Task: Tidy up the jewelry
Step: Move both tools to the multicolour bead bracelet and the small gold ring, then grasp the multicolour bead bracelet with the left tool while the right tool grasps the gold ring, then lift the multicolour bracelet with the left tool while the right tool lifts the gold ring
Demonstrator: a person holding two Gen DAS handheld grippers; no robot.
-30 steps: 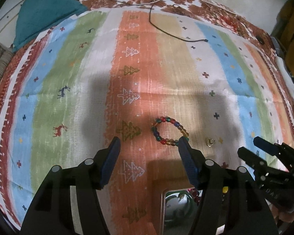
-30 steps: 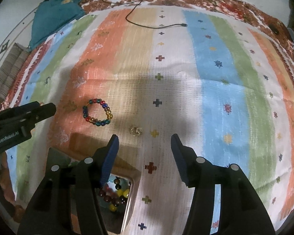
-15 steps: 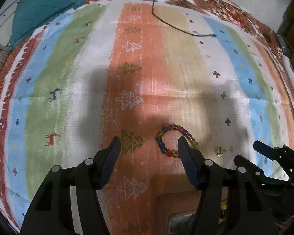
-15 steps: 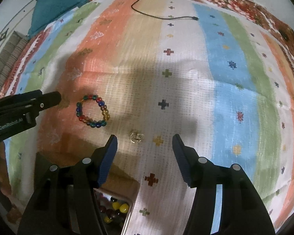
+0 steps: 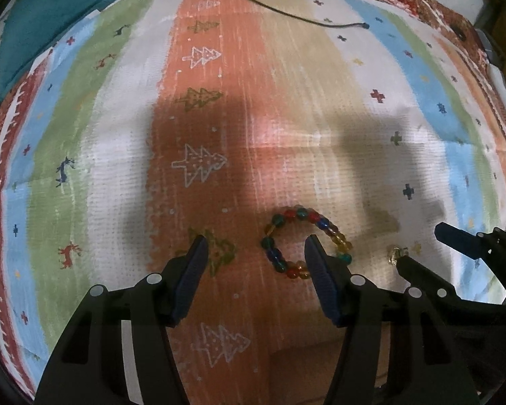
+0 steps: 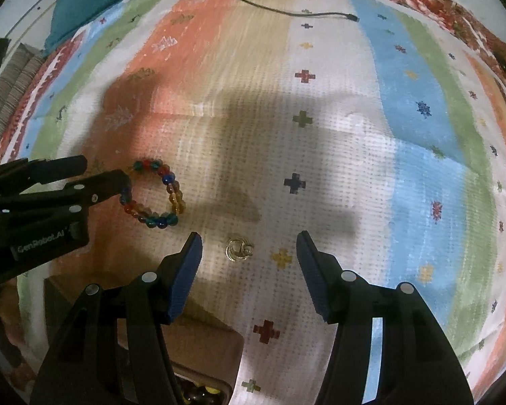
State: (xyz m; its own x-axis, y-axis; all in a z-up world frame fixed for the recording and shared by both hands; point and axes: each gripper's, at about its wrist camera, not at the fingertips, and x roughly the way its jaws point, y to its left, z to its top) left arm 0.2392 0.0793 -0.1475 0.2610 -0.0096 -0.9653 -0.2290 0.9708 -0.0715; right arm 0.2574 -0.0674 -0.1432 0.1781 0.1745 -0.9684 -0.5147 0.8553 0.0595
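Left tool (image 5: 254, 253) and right tool (image 6: 249, 248) side by side, jaws wide apart, both empty.

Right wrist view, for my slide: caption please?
Open right hand-held gripper poised around a small gold ring, beaded bracelet nearby.

Home setting, likely bedroom or living room. Broad soft surface covered by multicoloured striped woven cloth (image 5: 286, 108) printed with trees, reindeer, crosses; fold creases visible. Crumpled teal fabric garment (image 5: 47, 10) at 11 o'clock edge. Thin black cable with plug end (image 6: 286, 10) trailing across cloth at 12 o'clock. Beige ribbed textile (image 6: 6, 84) at 9 o'clock in right wrist view. Pale plain wall beyond far edge. Dim indoor lighting, hard shadows.
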